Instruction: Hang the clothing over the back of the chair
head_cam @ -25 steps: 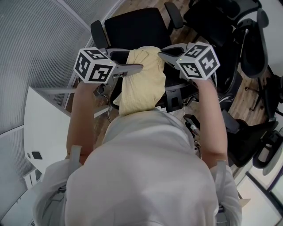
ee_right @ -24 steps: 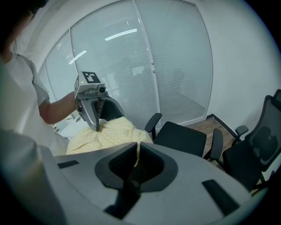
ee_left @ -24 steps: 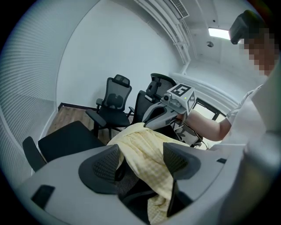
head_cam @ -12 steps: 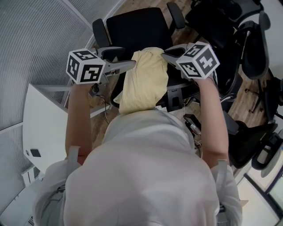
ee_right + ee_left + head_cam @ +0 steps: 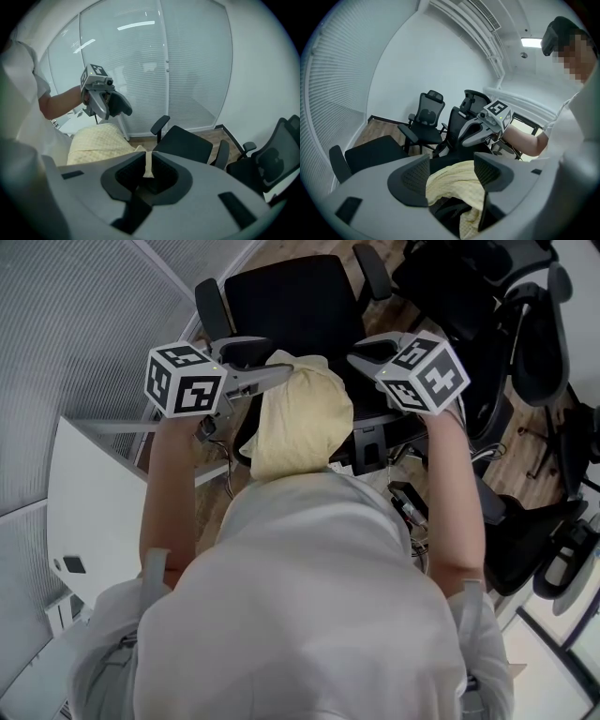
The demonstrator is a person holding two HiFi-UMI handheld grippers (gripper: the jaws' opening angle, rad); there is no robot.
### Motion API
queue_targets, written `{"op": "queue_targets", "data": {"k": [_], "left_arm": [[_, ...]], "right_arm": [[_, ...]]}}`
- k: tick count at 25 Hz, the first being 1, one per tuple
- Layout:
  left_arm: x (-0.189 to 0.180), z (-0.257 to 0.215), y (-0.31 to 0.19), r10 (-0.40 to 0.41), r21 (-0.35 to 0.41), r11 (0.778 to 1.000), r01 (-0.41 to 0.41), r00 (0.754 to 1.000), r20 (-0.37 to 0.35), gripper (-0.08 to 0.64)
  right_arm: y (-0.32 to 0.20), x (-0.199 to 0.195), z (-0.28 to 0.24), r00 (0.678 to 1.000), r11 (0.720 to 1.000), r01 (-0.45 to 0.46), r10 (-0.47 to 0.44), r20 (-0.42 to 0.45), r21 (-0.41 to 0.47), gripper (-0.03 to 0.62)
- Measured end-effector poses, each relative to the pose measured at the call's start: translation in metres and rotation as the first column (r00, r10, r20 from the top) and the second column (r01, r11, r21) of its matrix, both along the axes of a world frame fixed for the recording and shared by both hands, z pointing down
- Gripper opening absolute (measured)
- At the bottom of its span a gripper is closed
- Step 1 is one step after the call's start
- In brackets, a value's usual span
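A pale yellow piece of clothing [image 5: 300,418] lies draped over the back of a black office chair [image 5: 291,296] and hangs down toward me. My left gripper [image 5: 279,373] is at the cloth's left top edge. In the left gripper view its jaws stand apart, and the clothing [image 5: 454,180] lies loosely between them against the right pad. My right gripper [image 5: 361,357] is at the cloth's right top edge. In the right gripper view it [image 5: 148,171] is shut on a thin fold, with the rest of the clothing [image 5: 96,143] spreading off to the left.
Several more black office chairs [image 5: 525,324] crowd the right side. A white table [image 5: 94,502] stands at the left beside a glass wall with blinds [image 5: 66,334]. My white-shirted body fills the lower head view.
My left gripper has drawn a little to the left. The top of the cloth has gathered into a rounder bunch on the chair back. The right gripper has hardly moved.
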State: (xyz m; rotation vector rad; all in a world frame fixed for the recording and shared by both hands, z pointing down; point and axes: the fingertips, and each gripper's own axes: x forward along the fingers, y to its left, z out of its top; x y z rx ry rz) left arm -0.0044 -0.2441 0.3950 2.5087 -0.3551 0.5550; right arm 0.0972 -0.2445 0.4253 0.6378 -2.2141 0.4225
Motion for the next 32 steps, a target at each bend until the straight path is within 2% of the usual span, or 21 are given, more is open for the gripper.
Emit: {"op": "queue_targets", "data": {"k": [6, 13, 16, 18, 20, 26, 32], "left_arm": [[0.006, -0.003, -0.001, -0.003, 0.029, 1.0, 0.003, 1.0, 0.007, 0.262], [0.008, -0.012, -0.006, -0.037, 0.086, 0.996, 0.037, 0.999, 0.001, 0.188], [0.007, -0.025, -0.011, -0.078, 0.124, 0.989, 0.085, 0.995, -0.057, 0.155], [0.006, -0.036, -0.015, -0.11, 0.141, 0.982, 0.128, 0.986, -0.127, 0.125], [0.004, -0.045, -0.017, -0.139, 0.168, 0.972, 0.167, 0.976, -0.168, 0.099], [-0.002, -0.061, -0.021, -0.196, 0.272, 0.931, 0.243, 0.962, -0.189, 0.05], [-0.005, -0.079, -0.017, -0.214, 0.338, 0.898, 0.283, 0.95, -0.227, 0.029]], "right_arm": [[0.001, -0.012, -0.035, 0.991, 0.997, -0.029, 0.02, 0.131, 0.071, 0.04], [0.005, -0.02, -0.051, 0.98, 0.994, -0.036, 0.015, 0.197, 0.104, 0.04], [0.003, -0.019, -0.06, 0.969, 0.99, -0.062, 0.029, 0.246, 0.13, 0.04], [0.003, -0.017, -0.064, 0.965, 0.985, -0.072, 0.029, 0.261, 0.155, 0.04], [0.003, -0.016, -0.068, 0.959, 0.981, -0.081, 0.029, 0.281, 0.178, 0.04], [0.001, -0.01, -0.094, 0.922, 0.951, -0.151, 0.037, 0.386, 0.27, 0.04], [0.003, -0.005, -0.117, 0.901, 0.914, -0.204, 0.036, 0.432, 0.349, 0.04]]}}
